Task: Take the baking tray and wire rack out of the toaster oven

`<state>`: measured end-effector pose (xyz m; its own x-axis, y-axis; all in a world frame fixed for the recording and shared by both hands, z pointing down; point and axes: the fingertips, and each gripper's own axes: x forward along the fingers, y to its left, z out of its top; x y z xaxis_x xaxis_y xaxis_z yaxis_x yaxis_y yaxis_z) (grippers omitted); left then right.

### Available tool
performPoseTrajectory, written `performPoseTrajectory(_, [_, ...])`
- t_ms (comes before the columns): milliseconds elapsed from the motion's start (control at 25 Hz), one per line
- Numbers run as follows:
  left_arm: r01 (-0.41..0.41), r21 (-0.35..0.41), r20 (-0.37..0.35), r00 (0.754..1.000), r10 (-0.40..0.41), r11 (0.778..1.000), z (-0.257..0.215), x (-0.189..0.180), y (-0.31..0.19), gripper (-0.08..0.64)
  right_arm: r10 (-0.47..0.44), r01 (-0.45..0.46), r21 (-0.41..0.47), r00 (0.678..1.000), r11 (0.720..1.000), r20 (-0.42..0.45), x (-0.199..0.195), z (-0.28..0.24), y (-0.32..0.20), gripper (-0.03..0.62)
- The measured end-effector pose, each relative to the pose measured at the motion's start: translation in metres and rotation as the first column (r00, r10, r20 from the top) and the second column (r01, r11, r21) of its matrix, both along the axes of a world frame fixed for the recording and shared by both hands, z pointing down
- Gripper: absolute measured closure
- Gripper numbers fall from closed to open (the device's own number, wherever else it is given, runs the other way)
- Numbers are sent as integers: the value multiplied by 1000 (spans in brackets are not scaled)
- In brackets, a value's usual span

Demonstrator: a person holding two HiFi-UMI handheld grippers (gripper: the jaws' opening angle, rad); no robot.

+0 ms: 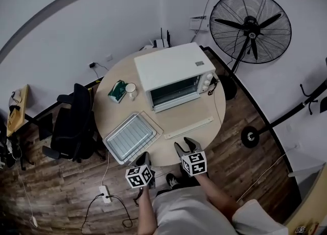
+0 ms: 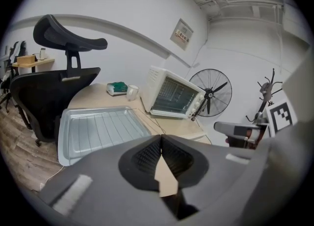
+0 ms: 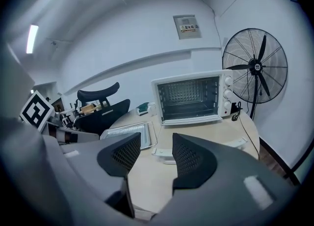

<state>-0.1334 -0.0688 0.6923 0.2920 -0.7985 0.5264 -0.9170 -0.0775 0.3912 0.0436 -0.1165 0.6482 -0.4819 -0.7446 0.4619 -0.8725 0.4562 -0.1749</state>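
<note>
- The left gripper's (image 2: 161,142) 2 jaws are pressed together with nothing between them; it hangs off the table's near edge, well in front of the toaster oven (image 1: 172,69).
- The right gripper's (image 3: 152,157) 2 jaws stand apart and empty; it sits beside the left one, also well in front of the toaster oven, over the table's near edge.
- In the head view the left gripper (image 1: 144,156) is just short of the baking tray's near corner, not touching it.
- The baking tray (image 1: 107,142) lies flat on the round table (image 1: 209,107), in front of the toaster oven and to its left, outside it.
- The wire rack (image 1: 131,135) lies in the tray, its edge reaching past the rim on the side nearest the toaster oven.
- A long white strip (image 1: 189,127) lies on the table in front of the toaster oven, to the right of the tray.
- A white mug (image 1: 131,91) and a green packet (image 1: 117,91) stand just left of the toaster oven.
- A black standing fan (image 1: 250,27) is behind and right of the toaster oven; a black office chair (image 1: 75,121) is well to its left.
</note>
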Motion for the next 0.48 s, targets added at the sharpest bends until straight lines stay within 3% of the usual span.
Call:
performPoseTrajectory(280, [-53, 31, -16, 998, 54, 998, -13, 29, -14, 503, 76, -76, 20, 997, 997, 10, 28, -17, -3, 417])
performPoseTrajectory(480, [-31, 72, 13, 999, 30, 997, -37, 26, -41, 503, 82, -85, 51, 995, 995, 48, 19, -44, -29, 417])
